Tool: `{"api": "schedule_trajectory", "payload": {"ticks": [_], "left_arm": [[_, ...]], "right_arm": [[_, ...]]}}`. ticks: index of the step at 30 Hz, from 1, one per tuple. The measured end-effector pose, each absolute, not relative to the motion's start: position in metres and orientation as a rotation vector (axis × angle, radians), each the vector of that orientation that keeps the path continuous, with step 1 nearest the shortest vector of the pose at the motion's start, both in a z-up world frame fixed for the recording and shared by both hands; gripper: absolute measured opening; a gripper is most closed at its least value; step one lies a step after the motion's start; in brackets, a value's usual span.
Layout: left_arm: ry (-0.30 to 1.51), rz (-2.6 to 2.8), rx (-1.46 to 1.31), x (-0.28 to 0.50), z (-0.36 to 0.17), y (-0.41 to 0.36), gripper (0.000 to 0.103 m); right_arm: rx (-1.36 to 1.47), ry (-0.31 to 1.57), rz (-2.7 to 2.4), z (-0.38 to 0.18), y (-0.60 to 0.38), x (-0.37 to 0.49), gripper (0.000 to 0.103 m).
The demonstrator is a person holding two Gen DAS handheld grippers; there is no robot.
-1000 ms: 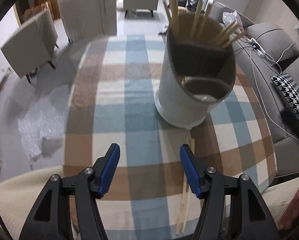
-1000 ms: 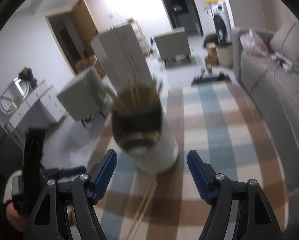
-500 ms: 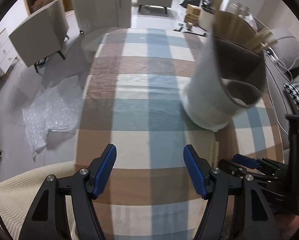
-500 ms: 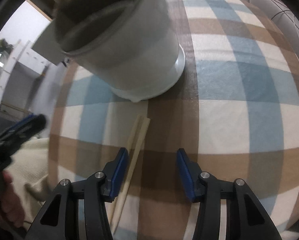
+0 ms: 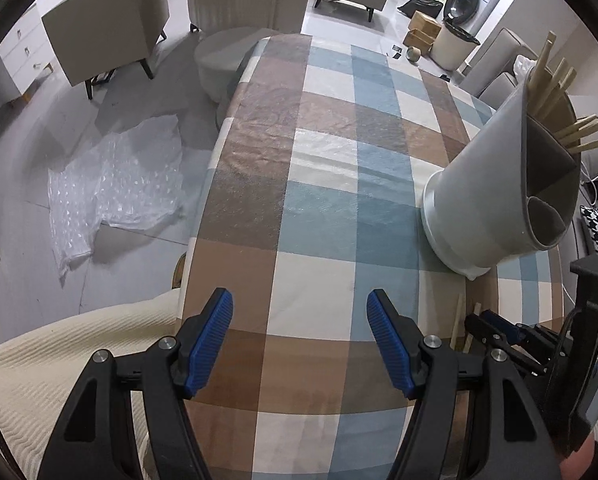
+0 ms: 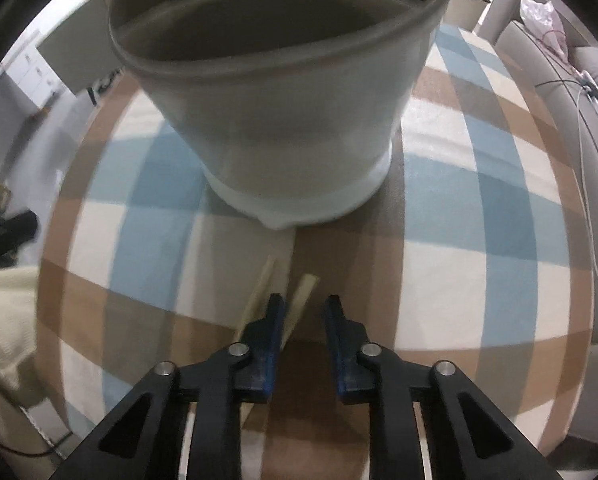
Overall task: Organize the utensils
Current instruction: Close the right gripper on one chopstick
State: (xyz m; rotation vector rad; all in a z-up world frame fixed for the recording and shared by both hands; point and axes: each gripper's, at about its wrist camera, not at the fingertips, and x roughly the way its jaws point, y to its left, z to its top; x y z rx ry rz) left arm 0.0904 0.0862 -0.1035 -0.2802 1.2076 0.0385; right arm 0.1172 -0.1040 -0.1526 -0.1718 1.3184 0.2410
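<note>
Wooden chopsticks already fill our tall white cylindrical holder, while two loose pale chopsticks wait just ahead of our right gripper, whose jaws have just been closing with one stick between them, ungripped; our left gripper gapes empty.

Utensil holder: white cylindrical container with a grey divided interior, upright on the checked worktop. Several wooden chopsticks stand in its rear compartment. Two loose wooden chopsticks lie side by side on the worktop, just before the holder's base.
</note>
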Motion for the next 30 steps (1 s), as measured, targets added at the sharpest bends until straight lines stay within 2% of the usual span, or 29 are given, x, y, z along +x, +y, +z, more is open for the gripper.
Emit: {"api": "schedule_trajectory", "payload": {"ticks": [10,12,13,16,17,24,30], "left_arm": [[1.224,0.026,-0.267,0.088,-0.106,0.087,0.065],[1.239,0.02,-0.257,0.089,-0.108,0.084,0.065],[1.246,0.014,-0.248,0.09,-0.109,0.082,0.065],[1.265,-0.011,-0.225,0.09,-0.11,0.071,0.065],[1.273,-0.027,-0.213,0.091,-0.11,0.065,0.065],[1.308,-0.151,-0.117,0.087,-0.111,0.019,0.065],[1.342,-0.164,-0.071,0.082,-0.117,0.003,0.065]], "right_arm": [[-0.185,1.27,0.249,-0.15,-0.099,0.117,0.019],[-0.165,1.258,0.251,-0.15,-0.101,0.115,0.016],[-0.157,1.255,0.253,-0.149,-0.102,0.114,0.009],[-0.042,1.271,0.26,-0.148,-0.12,0.114,0.004],[-0.008,1.272,0.259,-0.147,-0.126,0.115,0.0],[0.273,1.227,0.232,-0.127,-0.186,0.109,0.0],[0.272,1.267,0.332,-0.131,-0.201,0.116,0.003]]}}
